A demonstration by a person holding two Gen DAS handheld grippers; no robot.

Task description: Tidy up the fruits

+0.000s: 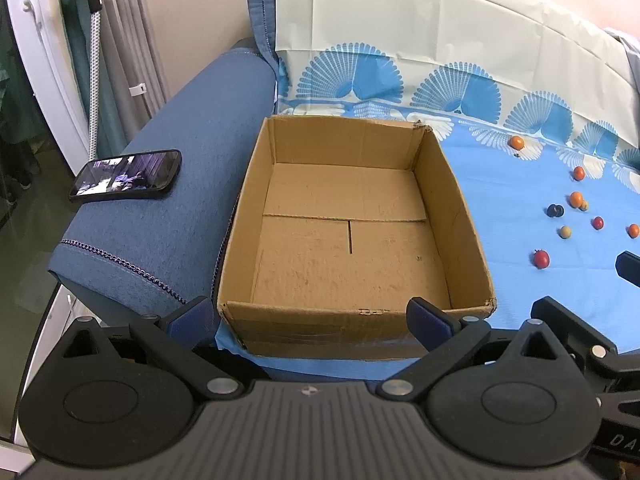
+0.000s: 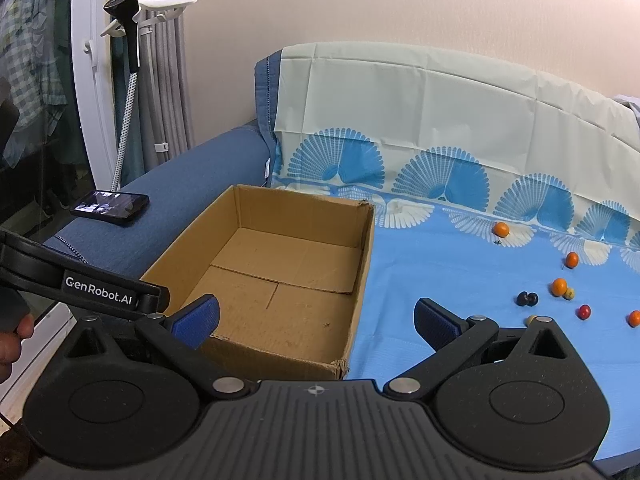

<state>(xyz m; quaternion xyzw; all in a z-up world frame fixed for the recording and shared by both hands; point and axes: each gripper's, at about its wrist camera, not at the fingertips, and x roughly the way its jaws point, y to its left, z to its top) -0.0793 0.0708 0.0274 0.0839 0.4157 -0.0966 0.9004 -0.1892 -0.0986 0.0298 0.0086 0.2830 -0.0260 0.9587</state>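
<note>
An open cardboard box (image 1: 452, 200) (image 2: 364, 256) sits on the blue patterned cloth (image 1: 516, 288) (image 2: 440, 280), with nothing inside it. Several small fruits lie scattered on the cloth to its right: orange ones (image 1: 516, 142) (image 2: 501, 229), a red one (image 1: 541, 258) (image 2: 583, 311), a dark pair (image 1: 555, 211) (image 2: 527, 299) and a pale yellow one (image 1: 565, 232). My left gripper (image 1: 310, 316) hangs open just before the box's near wall. My right gripper (image 2: 316, 318) is open over the box's near right corner, well short of the fruits.
A phone (image 1: 125, 175) (image 2: 110, 207) lies on the blue sofa armrest (image 1: 192, 128) left of the box. A garment steamer on a stand (image 2: 128, 60) and curtains are at far left. The sofa back, draped in cloth, rises behind. A hand (image 2: 12, 344) shows at the left edge.
</note>
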